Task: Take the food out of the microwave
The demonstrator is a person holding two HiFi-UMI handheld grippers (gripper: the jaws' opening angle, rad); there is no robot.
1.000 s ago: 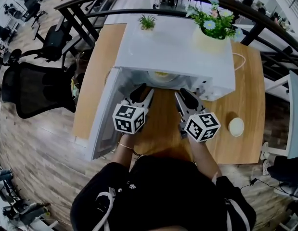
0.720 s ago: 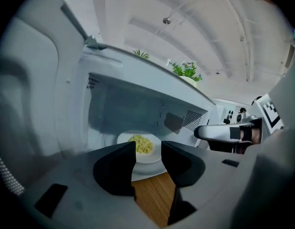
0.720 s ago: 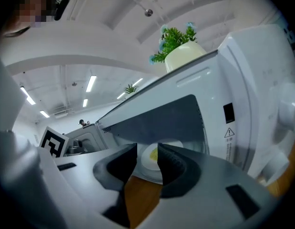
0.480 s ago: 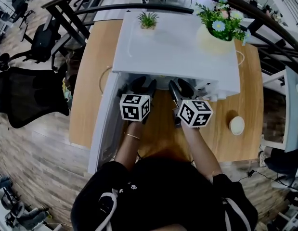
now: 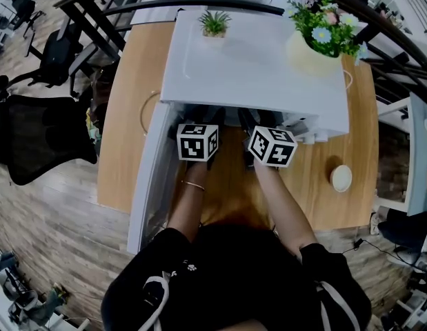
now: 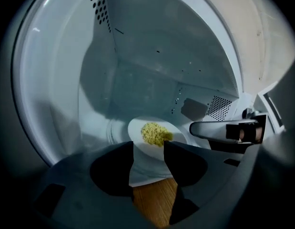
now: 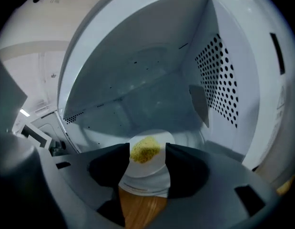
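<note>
Food on plate inside microwave, ahead at 12 o'clock | likely light, stiff, slick, breakable; take rim at 3 and 9 | left gripper jaws just opening, wide, empty | right gripper wide, empty

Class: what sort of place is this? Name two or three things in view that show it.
Probably an open office rather than a home kitchen: black swivel chairs stand around, and the white microwave sits on a wooden desk with a potted plant on top.
</note>
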